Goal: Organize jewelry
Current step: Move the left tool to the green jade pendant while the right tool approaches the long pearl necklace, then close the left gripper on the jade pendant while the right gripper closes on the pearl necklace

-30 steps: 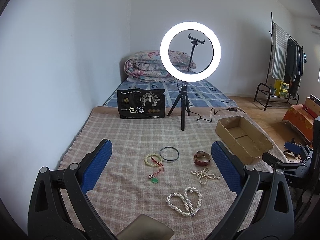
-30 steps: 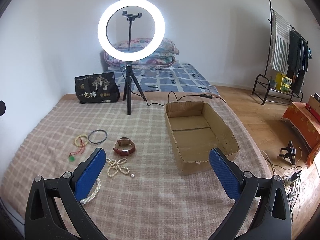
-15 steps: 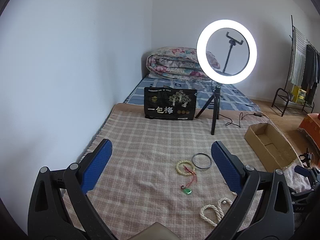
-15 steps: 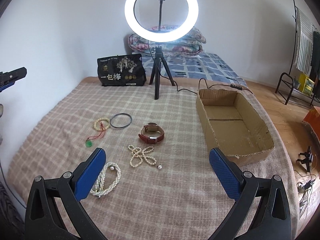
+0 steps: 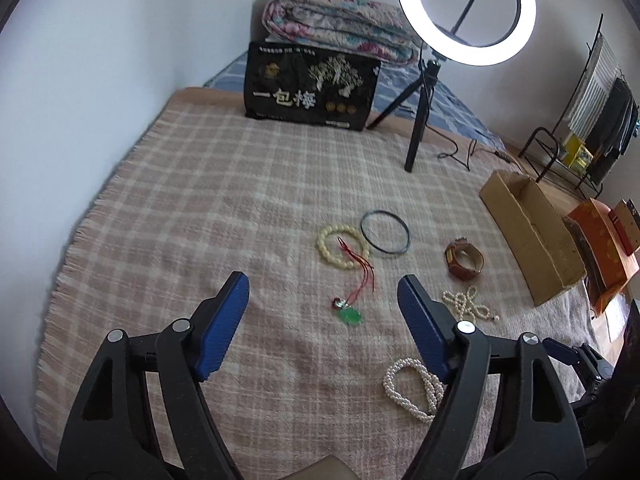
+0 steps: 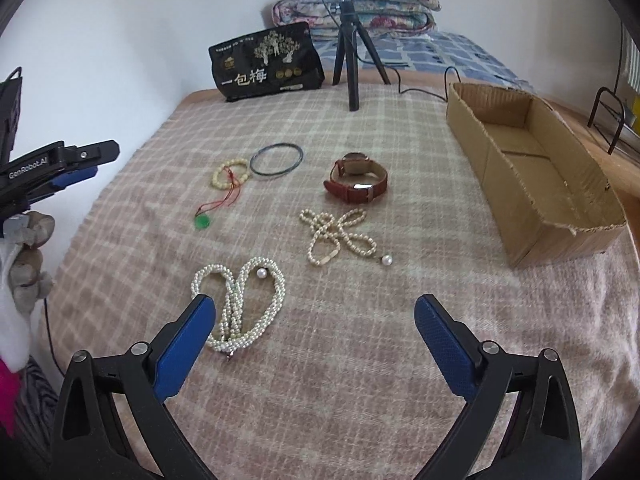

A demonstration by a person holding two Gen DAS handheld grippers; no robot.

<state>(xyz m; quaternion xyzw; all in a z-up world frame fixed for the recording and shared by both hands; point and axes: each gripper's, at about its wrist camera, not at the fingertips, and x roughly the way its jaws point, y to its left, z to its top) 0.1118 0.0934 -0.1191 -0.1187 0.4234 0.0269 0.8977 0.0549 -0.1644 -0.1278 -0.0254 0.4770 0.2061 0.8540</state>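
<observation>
Both jaws gape, holding nothing: the left hand-held gripper (image 5: 323,294) above the green pendant (image 5: 349,315), the right hand-held gripper (image 6: 314,314) beside the pearl necklace (image 6: 240,304). On the plaid blanket (image 6: 400,360) lie a beaded bracelet (image 6: 230,173), dark bangle (image 6: 276,160) and watch (image 6: 356,183), the cardboard box (image 6: 532,184) rightmost.

A bed (image 6: 400,360) covered by a pink checked blanket (image 5: 200,200) is seen. Laid on the blanket are a cream bead bracelet (image 6: 230,172) with a red cord and a green pendant (image 6: 203,222), a dark bangle (image 6: 276,159) just beside it, a brown-strapped watch (image 6: 356,182), a looped string of small beads (image 6: 336,236) and a multi-strand pearl necklace (image 6: 240,300). An open cardboard box (image 6: 532,184) is set at the right side. A black snack bag (image 6: 266,62) and a ring-light tripod (image 6: 352,60) are stood at the far end, with a folded quilt (image 5: 340,24) beyond them.
</observation>
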